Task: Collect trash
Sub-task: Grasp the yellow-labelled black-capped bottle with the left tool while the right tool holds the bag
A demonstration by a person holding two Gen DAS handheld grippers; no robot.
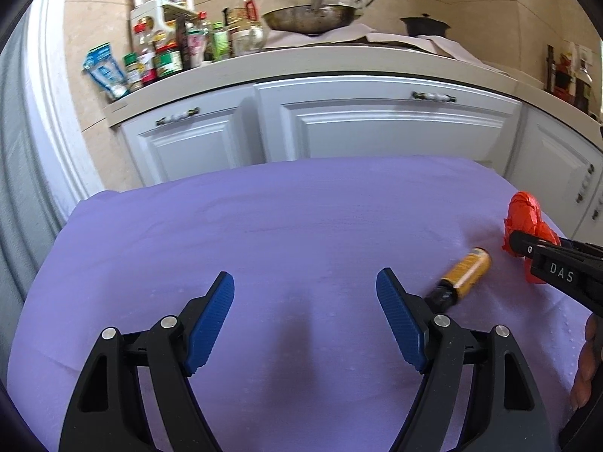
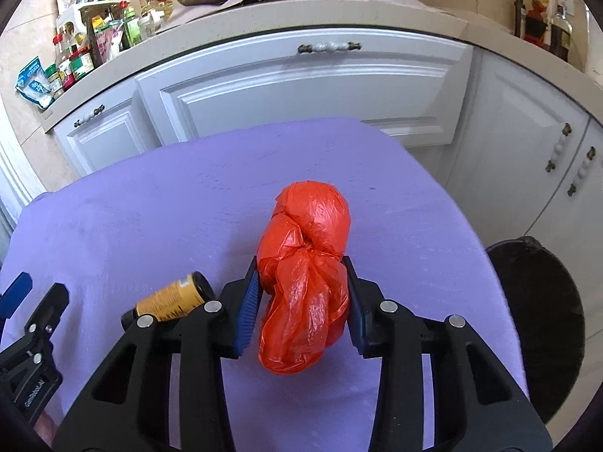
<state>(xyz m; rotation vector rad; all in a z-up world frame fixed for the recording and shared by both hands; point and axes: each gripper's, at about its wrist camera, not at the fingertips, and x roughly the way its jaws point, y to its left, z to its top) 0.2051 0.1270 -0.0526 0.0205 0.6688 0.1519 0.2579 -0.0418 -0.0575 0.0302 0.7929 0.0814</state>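
Observation:
A knotted red plastic bag lies on the purple-covered table. My right gripper is shut on the red bag, its blue pads pressing the bag's gathered lower part from both sides. An orange bottle with a black cap lies on its side just left of the right gripper. In the left wrist view my left gripper is open and empty above the cloth; the orange bottle lies to its right, and the red bag shows at the far right, held by the right gripper.
A black trash bin stands beside the table's right edge. White cabinets stand behind the table. The counter holds spice jars and bottles, a pan and a dark pot.

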